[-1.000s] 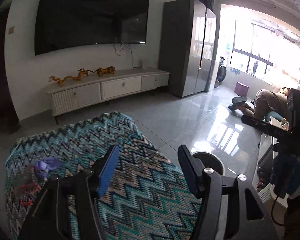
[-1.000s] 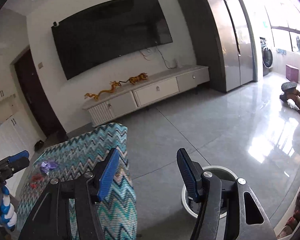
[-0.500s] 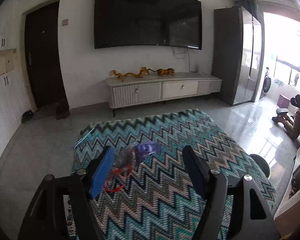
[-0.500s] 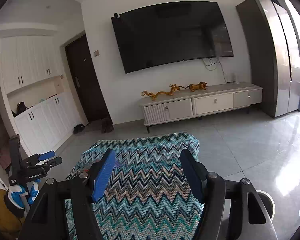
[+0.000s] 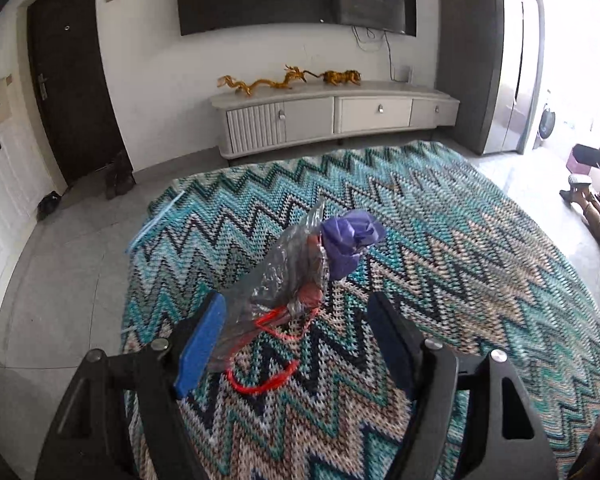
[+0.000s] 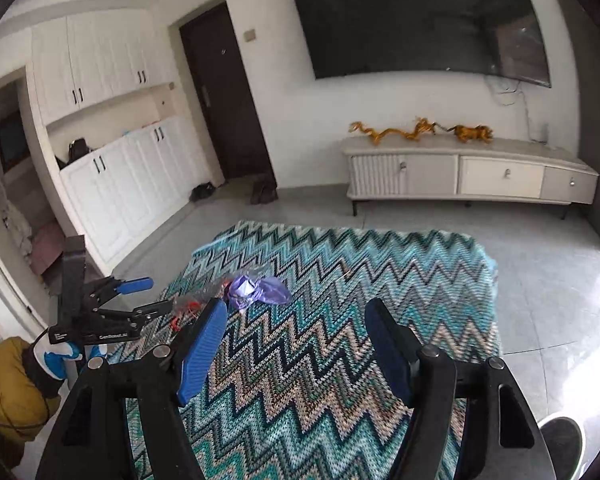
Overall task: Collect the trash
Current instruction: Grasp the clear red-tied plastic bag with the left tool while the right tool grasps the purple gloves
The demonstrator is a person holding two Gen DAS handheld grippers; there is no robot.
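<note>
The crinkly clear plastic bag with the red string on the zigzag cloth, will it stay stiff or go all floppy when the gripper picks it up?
The crinkly clear plastic bag is thin and creased, so it will probably sag and crumple. It looks light, so the open left gripper might nudge it before closing. Its loose red string would likely dangle, and the crumpled purple wrapper beside it may shift too.

White walls; dark television [image 6: 416,20] mounted above low cabinet [image 6: 468,176]; dark door [image 6: 224,96]; grey tiled floor [image 6: 548,280]; zigzag-patterned cloth [image 6: 340,320].
</note>
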